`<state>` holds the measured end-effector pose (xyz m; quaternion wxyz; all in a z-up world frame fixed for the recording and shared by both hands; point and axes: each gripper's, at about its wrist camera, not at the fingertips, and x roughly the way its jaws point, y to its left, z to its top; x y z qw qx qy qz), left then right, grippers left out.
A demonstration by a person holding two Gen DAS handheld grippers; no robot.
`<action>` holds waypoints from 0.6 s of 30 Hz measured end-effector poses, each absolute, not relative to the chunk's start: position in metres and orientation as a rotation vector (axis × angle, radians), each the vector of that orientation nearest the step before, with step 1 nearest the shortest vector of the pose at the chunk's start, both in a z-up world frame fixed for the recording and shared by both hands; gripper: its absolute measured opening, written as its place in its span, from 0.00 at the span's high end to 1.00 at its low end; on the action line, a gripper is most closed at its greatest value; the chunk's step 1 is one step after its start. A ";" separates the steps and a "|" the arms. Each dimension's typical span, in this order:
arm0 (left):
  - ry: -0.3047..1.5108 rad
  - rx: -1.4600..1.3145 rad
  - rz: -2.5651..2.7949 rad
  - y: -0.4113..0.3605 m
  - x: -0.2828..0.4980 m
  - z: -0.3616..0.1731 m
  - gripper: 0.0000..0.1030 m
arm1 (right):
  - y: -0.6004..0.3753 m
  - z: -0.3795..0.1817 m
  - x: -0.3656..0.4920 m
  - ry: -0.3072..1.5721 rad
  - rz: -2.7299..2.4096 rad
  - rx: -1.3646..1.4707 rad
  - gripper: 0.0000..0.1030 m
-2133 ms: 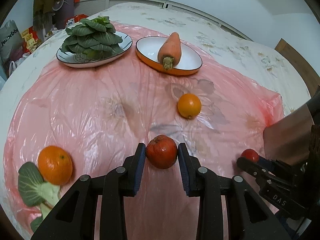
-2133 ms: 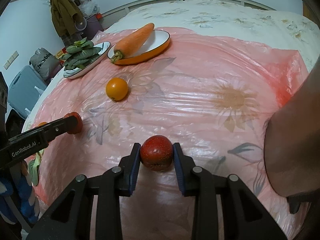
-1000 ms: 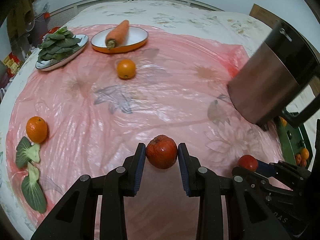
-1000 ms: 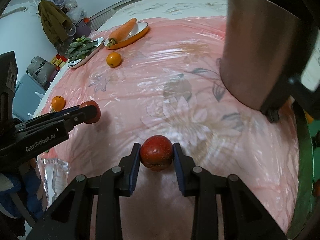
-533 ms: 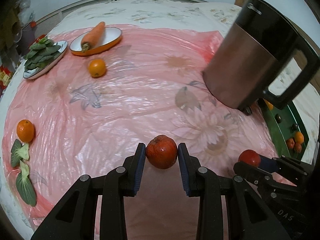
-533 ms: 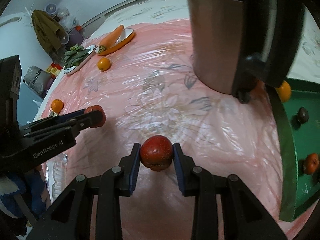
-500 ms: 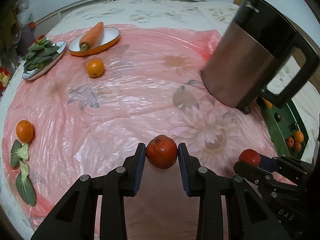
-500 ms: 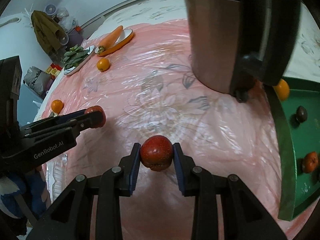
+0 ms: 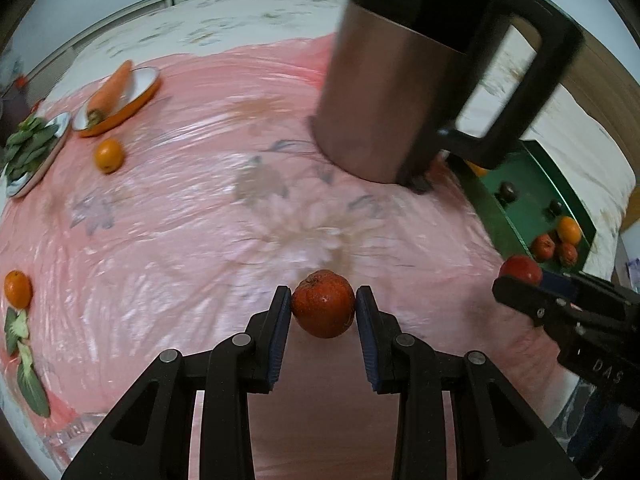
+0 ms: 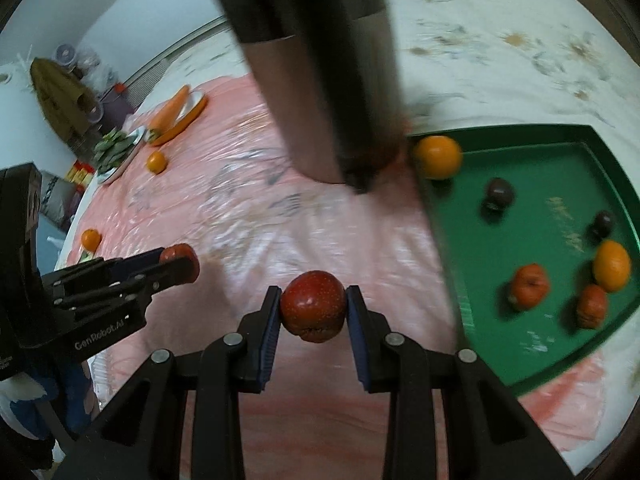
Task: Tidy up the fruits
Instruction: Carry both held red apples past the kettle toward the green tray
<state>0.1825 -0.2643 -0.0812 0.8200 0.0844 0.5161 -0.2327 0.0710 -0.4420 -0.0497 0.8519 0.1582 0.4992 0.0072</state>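
Note:
My left gripper (image 9: 323,311) is shut on a red-orange apple (image 9: 323,309), held above the pink plastic sheet. My right gripper (image 10: 313,307) is shut on a dark red apple (image 10: 313,306), also held above the sheet. The right gripper shows at the right of the left wrist view (image 9: 520,276), the left gripper at the left of the right wrist view (image 10: 180,264). A green tray (image 10: 560,344) to the right holds several fruits: oranges, red apples and dark plums. Two loose oranges (image 9: 108,155) (image 9: 17,289) lie on the sheet at the left.
A tall steel kettle (image 9: 400,80) with a black handle stands between the grippers and the tray's far end. A carrot (image 9: 108,92) on an orange-rimmed dish and a plate of greens (image 9: 28,148) sit at the far left. Loose bok choy (image 9: 24,364) lies near the left edge.
Both grippers have swung to the right with their apples. The kettle now looms close and the green tray has come into fuller view at the right.

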 end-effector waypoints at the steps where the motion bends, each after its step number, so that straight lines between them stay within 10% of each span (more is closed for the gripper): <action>1: 1.099 0.185 -0.508 -0.270 0.181 -0.081 0.73 | -0.449 -0.049 0.067 1.049 0.000 0.339 0.51; 18: 1.070 0.272 -0.712 -0.376 0.154 -0.068 0.73 | -0.545 -0.039 0.031 0.997 -0.195 0.386 0.51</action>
